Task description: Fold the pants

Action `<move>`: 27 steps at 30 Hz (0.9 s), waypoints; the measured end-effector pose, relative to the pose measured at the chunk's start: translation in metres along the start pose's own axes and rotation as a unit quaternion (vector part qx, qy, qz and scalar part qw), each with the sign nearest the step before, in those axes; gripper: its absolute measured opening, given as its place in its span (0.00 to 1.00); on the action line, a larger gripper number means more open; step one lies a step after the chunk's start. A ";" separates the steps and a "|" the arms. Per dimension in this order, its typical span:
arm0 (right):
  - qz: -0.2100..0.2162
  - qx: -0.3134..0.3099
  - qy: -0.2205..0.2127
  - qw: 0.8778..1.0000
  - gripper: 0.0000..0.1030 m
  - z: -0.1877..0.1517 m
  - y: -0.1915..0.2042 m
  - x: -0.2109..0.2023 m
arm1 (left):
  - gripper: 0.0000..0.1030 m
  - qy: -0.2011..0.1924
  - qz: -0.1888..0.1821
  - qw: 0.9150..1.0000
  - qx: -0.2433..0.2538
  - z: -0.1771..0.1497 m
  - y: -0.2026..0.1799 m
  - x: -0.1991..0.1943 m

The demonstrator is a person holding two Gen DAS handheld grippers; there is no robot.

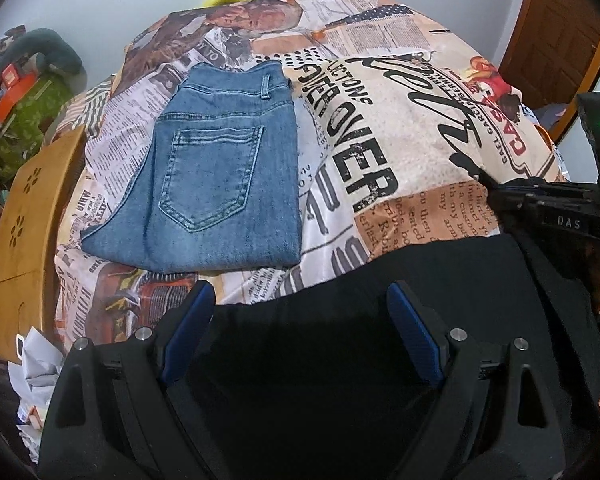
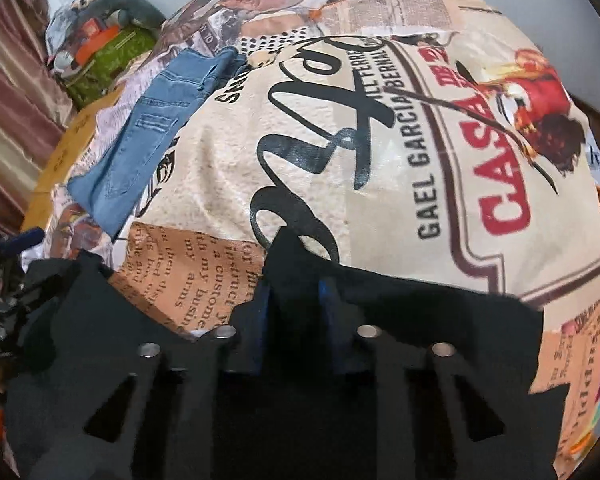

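Note:
Black pants [image 1: 380, 272] lie on the near edge of a bed covered with a newspaper-print spread [image 1: 400, 128]. My left gripper [image 1: 300, 292] hovers over the black cloth, its blue pads [image 1: 192, 332] wide apart and open, with nothing pinched. In the right wrist view my right gripper [image 2: 294, 288] is shut on a raised fold of the black pants [image 2: 440, 320], which peaks just past the pads. The right gripper [image 1: 548, 204] also shows at the right edge of the left wrist view. Folded blue jeans [image 1: 224, 168] rest farther back on the left.
A low wooden table [image 1: 28, 216] stands left of the bed, with crumpled paper [image 1: 40, 368] below it. A pile with a green bag [image 1: 32, 116] sits at the far left. A wooden door [image 1: 552, 40] is at the back right.

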State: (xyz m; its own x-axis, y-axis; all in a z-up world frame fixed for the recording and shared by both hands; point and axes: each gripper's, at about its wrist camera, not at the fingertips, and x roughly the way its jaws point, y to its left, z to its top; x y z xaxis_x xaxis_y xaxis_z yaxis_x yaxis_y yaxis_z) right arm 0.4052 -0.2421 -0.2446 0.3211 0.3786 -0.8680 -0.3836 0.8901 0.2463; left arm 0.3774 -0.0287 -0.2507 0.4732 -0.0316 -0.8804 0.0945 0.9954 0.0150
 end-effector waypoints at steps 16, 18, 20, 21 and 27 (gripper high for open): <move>-0.020 0.019 -0.143 0.989 0.07 -0.031 -0.010 -0.140 | 0.86 0.020 -0.058 0.997 0.044 -0.021 -0.053 -0.039; -0.029 0.021 -0.159 0.987 0.07 -0.040 -0.013 -0.161 | 0.86 0.024 -0.066 0.996 0.055 -0.024 -0.063 -0.043; -0.038 0.028 -0.171 0.984 0.07 -0.049 -0.018 -0.177 | 0.86 0.028 -0.071 0.995 0.069 -0.027 -0.076 -0.046; -0.040 0.032 -0.175 0.983 0.07 -0.054 -0.021 -0.184 | 0.86 0.030 -0.073 0.994 0.075 -0.029 -0.083 -0.047; -0.045 0.062 -0.184 0.980 0.07 -0.090 -0.041 -0.204 | 0.88 0.049 -0.098 0.989 0.099 -0.039 -0.115 -0.046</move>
State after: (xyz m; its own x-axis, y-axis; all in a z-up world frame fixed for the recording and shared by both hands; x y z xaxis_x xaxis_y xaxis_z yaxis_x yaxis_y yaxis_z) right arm 0.2772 -0.3789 -0.1164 0.6481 0.3430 -0.6800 -0.2393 0.9393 0.2457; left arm 0.3104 -0.1382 -0.2302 0.3418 -0.2033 -0.9175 0.3492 0.9339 -0.0768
